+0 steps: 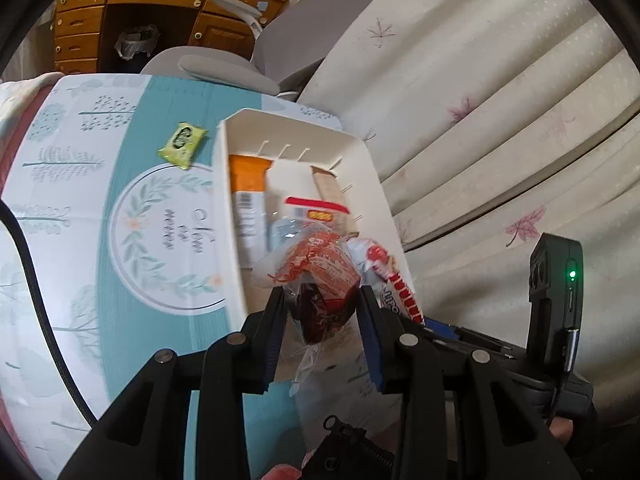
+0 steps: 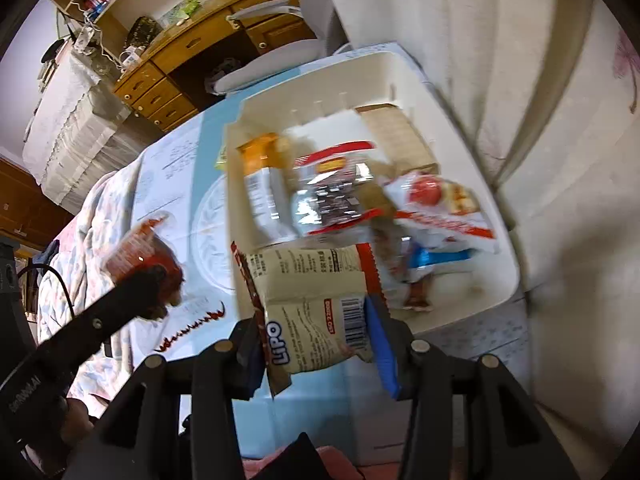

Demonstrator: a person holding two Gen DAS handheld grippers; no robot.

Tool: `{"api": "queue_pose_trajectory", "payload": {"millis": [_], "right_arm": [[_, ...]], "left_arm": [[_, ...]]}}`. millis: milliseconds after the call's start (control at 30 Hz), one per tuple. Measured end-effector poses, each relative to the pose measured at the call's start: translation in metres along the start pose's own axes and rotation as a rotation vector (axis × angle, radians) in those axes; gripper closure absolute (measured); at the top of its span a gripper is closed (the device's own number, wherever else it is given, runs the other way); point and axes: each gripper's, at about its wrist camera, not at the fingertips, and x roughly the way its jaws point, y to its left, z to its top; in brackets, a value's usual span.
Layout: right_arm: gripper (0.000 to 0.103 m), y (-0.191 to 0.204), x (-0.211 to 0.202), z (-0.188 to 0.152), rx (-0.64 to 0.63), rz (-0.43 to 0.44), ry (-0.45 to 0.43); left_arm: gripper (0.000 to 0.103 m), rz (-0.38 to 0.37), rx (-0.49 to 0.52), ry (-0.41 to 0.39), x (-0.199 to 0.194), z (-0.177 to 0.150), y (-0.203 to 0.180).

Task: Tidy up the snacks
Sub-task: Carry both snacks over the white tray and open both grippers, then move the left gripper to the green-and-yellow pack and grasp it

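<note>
My left gripper (image 1: 322,296) is shut on a clear packet with red print (image 1: 320,264), held above the near corner of a white bin (image 1: 234,184). The bin holds an orange packet (image 1: 248,176), a clear packet with a red label (image 1: 316,210), a brown box (image 1: 326,186) and a white-and-red packet (image 1: 378,258). A green packet (image 1: 183,145) lies on the table left of the bin. My right gripper (image 2: 316,320) is shut on a cream Lipo packet (image 2: 312,300) over the bin's near edge (image 2: 480,304). In the right wrist view, the left gripper (image 2: 148,280) with its red packet (image 2: 136,248) is at the left.
The bin stands on a table with a teal-and-white cloth (image 1: 132,208). White fabric with leaf prints (image 1: 480,100) fills the right. A grey chair (image 1: 224,68) and a wooden desk with drawers (image 1: 80,20) are beyond the table. A black cable (image 1: 36,280) crosses its left side.
</note>
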Motion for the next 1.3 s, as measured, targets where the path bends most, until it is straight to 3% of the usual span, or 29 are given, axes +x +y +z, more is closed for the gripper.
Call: {"api": "queue_pose_trajectory", "payload": {"millis": [233,267,300,333,533,800,1133,1300], "right_arm": [[0.053,-0.034,0.002,0.012,-0.018,-0.006,0.016],[0.05,-0.036,0.002,0.013,-0.02,-0.005,0.016],[0.047,-0.039,0.003,0.015,-0.023,-0.003,0.018],[0.046,-0.04,0.004,0.016,-0.027,0.004,0.018],[0.029,-0.037,0.002,0.02,-0.064,0.051,-0.012],[0.027,-0.021,0.007,0.02,-0.114,0.034,-0.052],[0.026,-0.001,0.019,0.023,-0.178,-0.104,-0.095],[0.025,0.012,0.027,0.027,-0.207,-0.218,-0.124]], "left_arm": [[0.067,0.026,0.009,-0.046,0.022,0.005,-0.026],[0.057,0.034,0.009,-0.05,0.023,0.006,-0.028],[0.04,0.053,0.001,-0.06,0.024,0.008,-0.029],[0.035,0.069,-0.007,-0.07,0.023,0.009,-0.029],[0.029,0.151,-0.047,-0.097,0.012,0.021,-0.015],[0.025,0.343,-0.027,-0.077,0.002,0.042,0.026],[0.025,0.482,0.166,-0.058,0.02,0.078,0.075],[0.025,0.459,0.257,-0.031,0.045,0.097,0.093]]}}
